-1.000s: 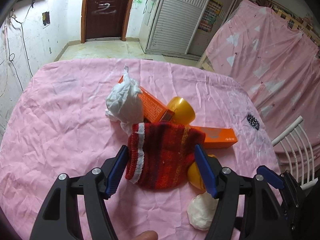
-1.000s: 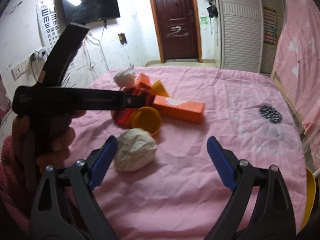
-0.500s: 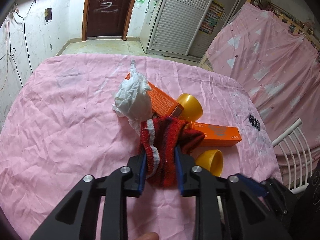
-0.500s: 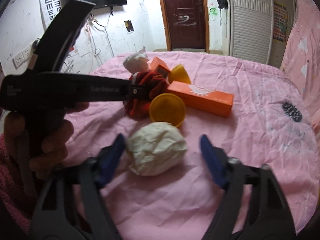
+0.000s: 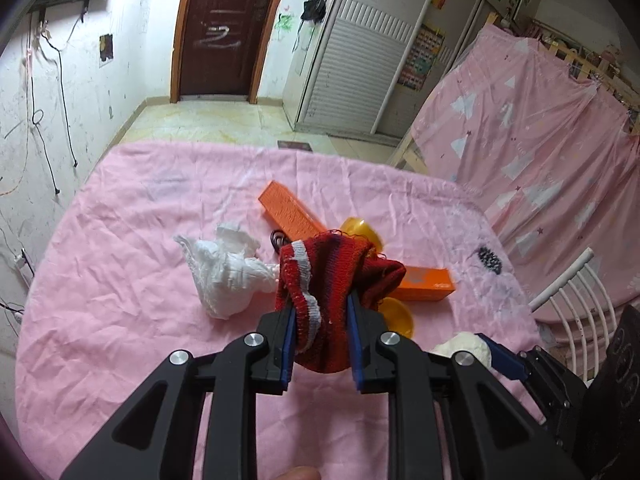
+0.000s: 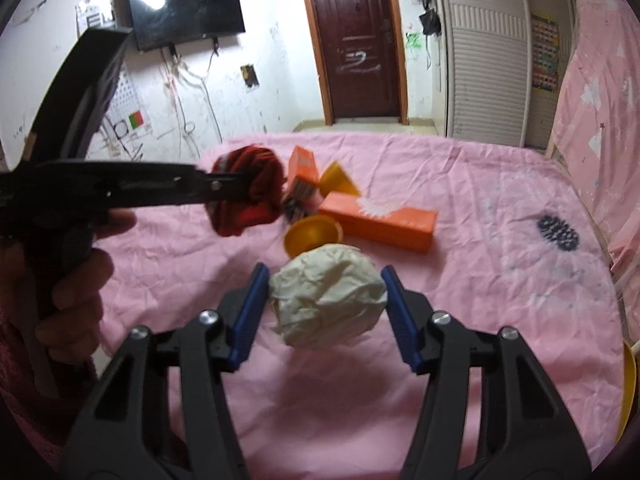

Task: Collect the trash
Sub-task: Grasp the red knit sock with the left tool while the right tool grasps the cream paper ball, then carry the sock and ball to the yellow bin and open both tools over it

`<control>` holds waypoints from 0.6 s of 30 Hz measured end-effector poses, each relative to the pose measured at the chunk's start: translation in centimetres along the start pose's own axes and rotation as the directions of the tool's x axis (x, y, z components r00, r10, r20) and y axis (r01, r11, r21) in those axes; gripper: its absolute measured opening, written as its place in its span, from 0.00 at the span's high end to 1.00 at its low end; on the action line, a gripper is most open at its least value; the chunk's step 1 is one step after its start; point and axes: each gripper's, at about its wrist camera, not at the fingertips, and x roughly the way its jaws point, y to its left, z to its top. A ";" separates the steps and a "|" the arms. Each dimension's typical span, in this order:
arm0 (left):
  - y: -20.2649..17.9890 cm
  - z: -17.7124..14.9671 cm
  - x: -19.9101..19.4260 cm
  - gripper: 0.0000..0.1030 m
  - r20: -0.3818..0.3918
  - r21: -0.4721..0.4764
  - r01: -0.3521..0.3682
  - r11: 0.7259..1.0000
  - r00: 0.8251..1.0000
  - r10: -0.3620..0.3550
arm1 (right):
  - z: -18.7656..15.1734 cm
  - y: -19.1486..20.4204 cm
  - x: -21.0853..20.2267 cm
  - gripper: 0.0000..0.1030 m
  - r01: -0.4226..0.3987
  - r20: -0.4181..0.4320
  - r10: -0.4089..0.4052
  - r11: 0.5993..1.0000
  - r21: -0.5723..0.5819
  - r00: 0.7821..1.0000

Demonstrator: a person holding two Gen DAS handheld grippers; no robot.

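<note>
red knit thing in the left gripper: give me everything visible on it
The red knit piece looks like a sock or small sleeve: dark red ribbed wool with darker stripes and a white band at one edge. It is bunched and pinched between the shut jaws of the left gripper, hanging limp and lifted off the pink cloth. In the right wrist view it hangs clear of the cloth.

We note table [image 5: 120, 320] under wrinkled pink cloth [image 6: 500, 200], dark blotch [image 6: 558, 233] near right edge. On cloth: white wad [image 5: 224, 276], two orange boxes [image 5: 286, 212] [image 6: 380, 220], two yellow cups [image 6: 312, 234] [image 6: 338, 180], clustered near centre.
</note>
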 end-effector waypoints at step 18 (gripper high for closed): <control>-8.7 1.5 -4.6 0.86 0.098 0.128 0.065 0.990 0.992 -0.078 | -0.1 -9.8 -8.8 0.46 0.150 0.187 -0.181 0.974 0.171 0.965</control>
